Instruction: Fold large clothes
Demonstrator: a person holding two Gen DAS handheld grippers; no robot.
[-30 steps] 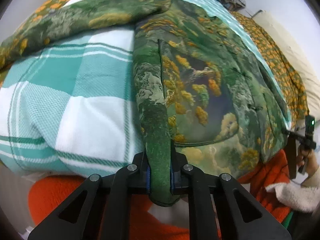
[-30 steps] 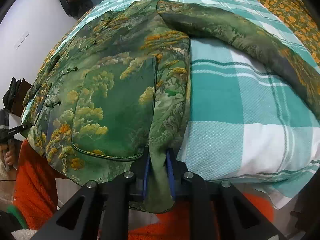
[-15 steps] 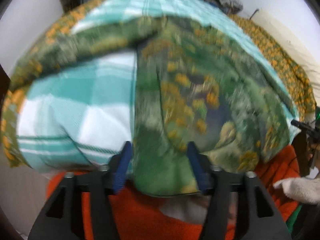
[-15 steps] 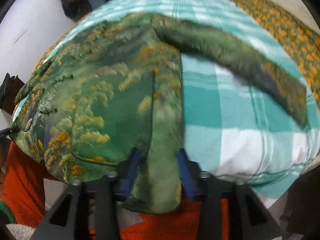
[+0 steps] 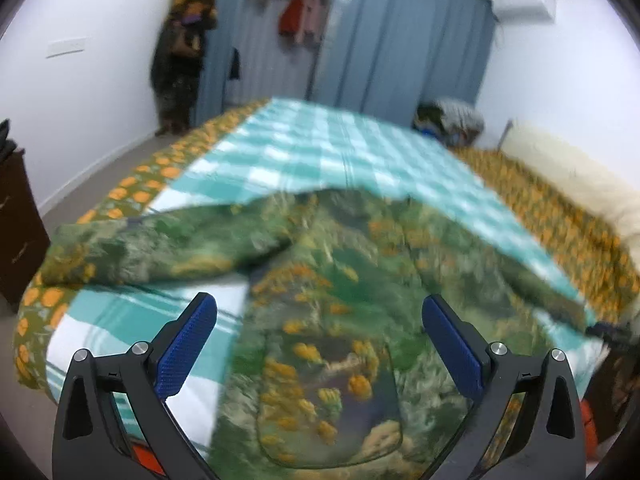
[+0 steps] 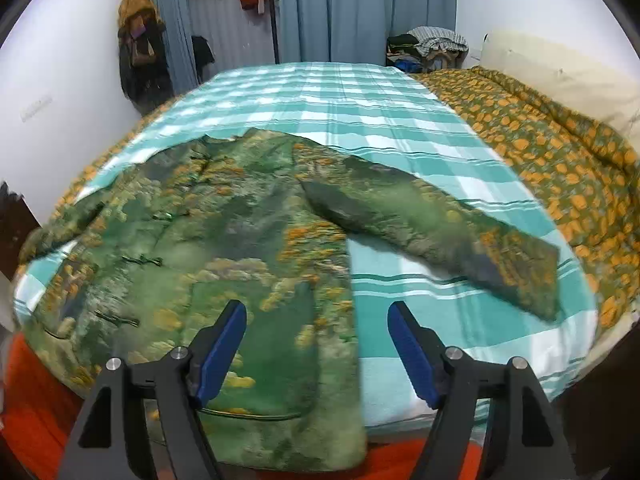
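**Jacket laid out on bed, both grippers let go**

Left wrist view: the left gripper (image 5: 320, 322) hangs over the green patterned jacket (image 5: 340, 288), jaws opening, nothing between them. The jacket lies flat on the checked bedspread (image 5: 320, 148), its hem at the near edge. Motion blur smears the cloth, so its creases are hard to read.

Right wrist view: the right gripper (image 6: 316, 330) also hovers empty, jaws opening above the jacket's hem (image 6: 280, 432). One sleeve (image 6: 440, 232) stretches right. The hem overhangs the mattress edge and could slip off under its own weight; the far left sleeve is partly cut off.
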